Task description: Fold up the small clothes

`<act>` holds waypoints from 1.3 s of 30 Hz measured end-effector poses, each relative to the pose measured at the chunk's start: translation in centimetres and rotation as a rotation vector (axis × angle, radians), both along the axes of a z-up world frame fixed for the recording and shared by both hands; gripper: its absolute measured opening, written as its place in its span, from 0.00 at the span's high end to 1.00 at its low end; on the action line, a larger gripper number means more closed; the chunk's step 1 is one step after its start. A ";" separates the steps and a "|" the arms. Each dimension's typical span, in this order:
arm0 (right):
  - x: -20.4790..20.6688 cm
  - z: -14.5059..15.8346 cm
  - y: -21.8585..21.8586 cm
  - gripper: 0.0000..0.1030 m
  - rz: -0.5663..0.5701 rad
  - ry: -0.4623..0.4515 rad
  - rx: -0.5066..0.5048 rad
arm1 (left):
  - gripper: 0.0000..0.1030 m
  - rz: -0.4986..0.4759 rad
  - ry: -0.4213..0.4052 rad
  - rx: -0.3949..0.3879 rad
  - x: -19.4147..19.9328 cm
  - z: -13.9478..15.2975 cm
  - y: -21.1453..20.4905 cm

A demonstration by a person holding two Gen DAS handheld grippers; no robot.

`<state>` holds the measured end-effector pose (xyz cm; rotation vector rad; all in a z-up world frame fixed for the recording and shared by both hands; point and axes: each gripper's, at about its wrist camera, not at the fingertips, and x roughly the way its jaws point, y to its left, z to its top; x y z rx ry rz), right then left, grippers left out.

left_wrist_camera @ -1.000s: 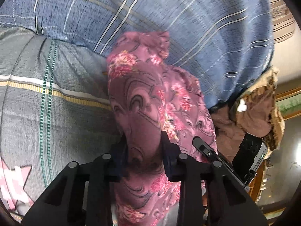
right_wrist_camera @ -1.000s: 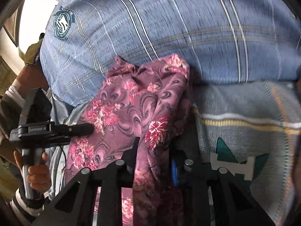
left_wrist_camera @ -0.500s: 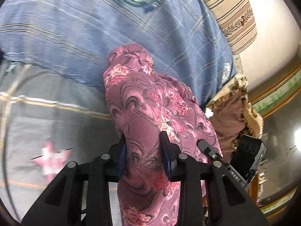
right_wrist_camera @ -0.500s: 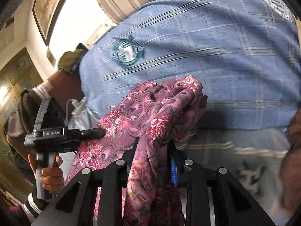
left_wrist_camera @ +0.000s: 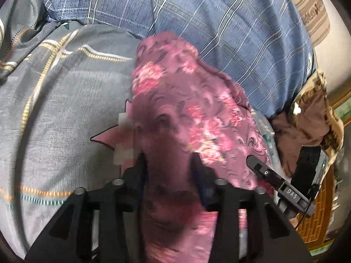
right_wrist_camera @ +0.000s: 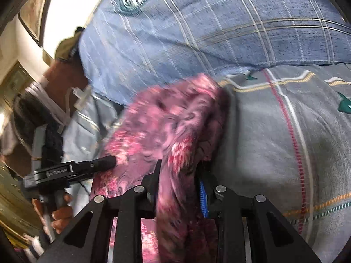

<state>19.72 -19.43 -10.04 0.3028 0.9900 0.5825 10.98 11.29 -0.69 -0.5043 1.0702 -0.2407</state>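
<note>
A small pink-purple floral garment (left_wrist_camera: 188,109) hangs bunched between both grippers above a grey patterned bedsheet (left_wrist_camera: 54,109). My left gripper (left_wrist_camera: 169,160) is shut on one edge of it; cloth fills the gap between the fingers. My right gripper (right_wrist_camera: 178,171) is shut on the other edge of the garment (right_wrist_camera: 166,127). The right gripper shows at the right of the left wrist view (left_wrist_camera: 274,177), the left gripper at the left of the right wrist view (right_wrist_camera: 72,171). White labels (left_wrist_camera: 122,135) show on the garment's underside.
A blue plaid pillow (left_wrist_camera: 208,17) lies behind the garment; it also shows in the right wrist view (right_wrist_camera: 197,26). A brown fringed cloth (left_wrist_camera: 307,118) lies at the bed's right edge. The grey sheet (right_wrist_camera: 285,131) spreads to the right.
Both grippers have swung down toward the bed with the garment still held. The grey sheet now fills more of both views and the garment's underside with its labels shows.
</note>
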 end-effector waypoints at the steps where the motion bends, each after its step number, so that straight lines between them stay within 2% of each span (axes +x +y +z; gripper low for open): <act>1: 0.2 -0.5 -0.1 0.54 -0.007 -0.002 -0.013 | 0.42 0.011 0.005 -0.007 0.1 -0.6 0.2; 2: 0.4 -1.3 -0.7 0.50 -0.009 -0.008 0.010 | 0.39 0.016 0.010 -0.029 0.3 -0.9 0.5; 5: 0.8 -1.3 -1.6 0.50 -0.017 0.033 0.070 | 0.39 0.025 0.048 -0.093 0.9 -0.8 1.3; 6: 0.8 -1.1 -1.7 0.49 -0.025 0.053 0.065 | 0.39 0.034 0.064 -0.100 0.8 -0.5 1.5; 8: 0.5 0.0 -2.1 0.45 -0.057 0.081 0.044 | 0.39 0.044 0.045 -0.075 -0.4 0.9 1.9; 9: -0.1 0.7 -2.2 0.44 -0.073 0.081 0.025 | 0.39 0.044 0.030 -0.019 -1.1 1.7 1.7; 10: -0.8 1.5 -2.3 0.42 -0.073 0.075 0.000 | 0.39 0.041 0.019 0.077 -1.9 2.7 1.1; 12: -2.7 2.8 -1.9 0.33 -0.051 0.033 -0.070 | 0.36 0.021 -0.006 0.228 -3.3 3.8 -0.3; 13: -4.0 3.3 -1.5 0.25 -0.037 -0.001 -0.119 | 0.34 0.011 -0.021 0.288 -4.3 4.0 -1.0; 14: -5.3 3.5 -1.0 0.17 -0.028 -0.038 -0.177 | 0.33 0.006 -0.032 0.337 -5.1 4.1 -1.7; 17: -7.5 2.1 -0.2 0.02 -0.053 -0.073 -0.316 | 0.32 -0.009 -0.056 0.421 -7.5 4.0 -3.0; 20: -8.4 -1.0 -0.3 0.00 -0.108 -0.014 -0.405 | 0.32 -0.024 -0.093 0.424 -9.3 3.7 -3.4; 21: -9.0 -0.8 -0.3 0.00 -0.117 -0.067 -0.402 | 0.32 -0.010 -0.100 0.415 -10.0 3.7 -3.4; 23: -9.4 -1.0 -0.2 0.00 -0.129 -0.075 -0.405 | 0.32 0.000 -0.100 0.417 -10.7 3.7 -3.2; 25: -9.3 -0.8 -0.2 0.00 -0.120 -0.040 -0.419 | 0.32 -0.003 -0.111 0.426 -11.3 3.9 -3.2; 28: -8.9 0.1 -0.5 0.00 -0.125 0.068 -0.426 | 0.32 -0.018 -0.146 0.514 -12.9 4.6 -4.0; 29: -9.2 0.6 -0.7 0.00 -0.132 0.071 -0.408 | 0.32 -0.027 -0.149 0.525 -13.2 4.7 -4.2; 31: -10.8 2.2 -0.8 0.00 -0.148 0.028 -0.401 | 0.32 -0.032 -0.149 0.523 -14.3 4.7 -4.5; 34: -13.5 3.8 0.1 0.00 -0.127 -0.031 -0.458 | 0.32 -0.031 -0.144 0.525 -15.5 4.7 -4.9; 37: -15.9 4.9 0.6 0.00 -0.100 -0.088 -0.488 | 0.32 -0.013 -0.161 0.559 -16.8 4.8 -5.5; 39: -17.1 5.4 0.9 0.00 -0.095 -0.131 -0.524 | 0.32 -0.033 -0.153 0.545 -17.3 4.5 -5.8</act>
